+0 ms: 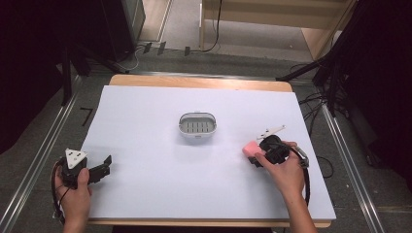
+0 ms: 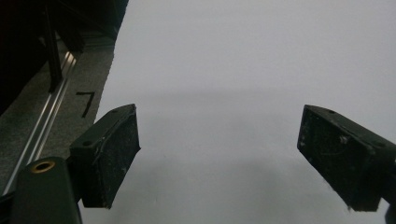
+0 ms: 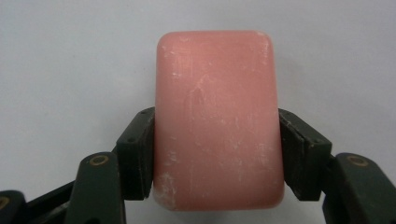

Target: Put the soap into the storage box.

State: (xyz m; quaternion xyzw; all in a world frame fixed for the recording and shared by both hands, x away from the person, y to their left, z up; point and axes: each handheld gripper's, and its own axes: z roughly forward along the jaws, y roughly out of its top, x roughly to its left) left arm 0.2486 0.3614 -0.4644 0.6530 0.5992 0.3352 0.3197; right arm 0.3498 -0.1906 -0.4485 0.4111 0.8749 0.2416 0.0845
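soap clamped in right jaws

pink soap bar (image 3: 218,121) sits between my right gripper (image 3: 217,154) pads, both pressing its long sides, bar poking out past the tips over the white sheet (image 1: 145,184). grey soap dish (image 1: 197,126) lies well beyond. my left gripper (image 2: 219,154) jaws wide apart, nothing btw them.

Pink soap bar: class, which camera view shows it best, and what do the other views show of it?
The right gripper view: the pink soap bar is close up, clamped between the right gripper jaws, scuffs visible. The high view shows it small, partly covered by that gripper, right of the grey dish. The left gripper view looks across bare white table.
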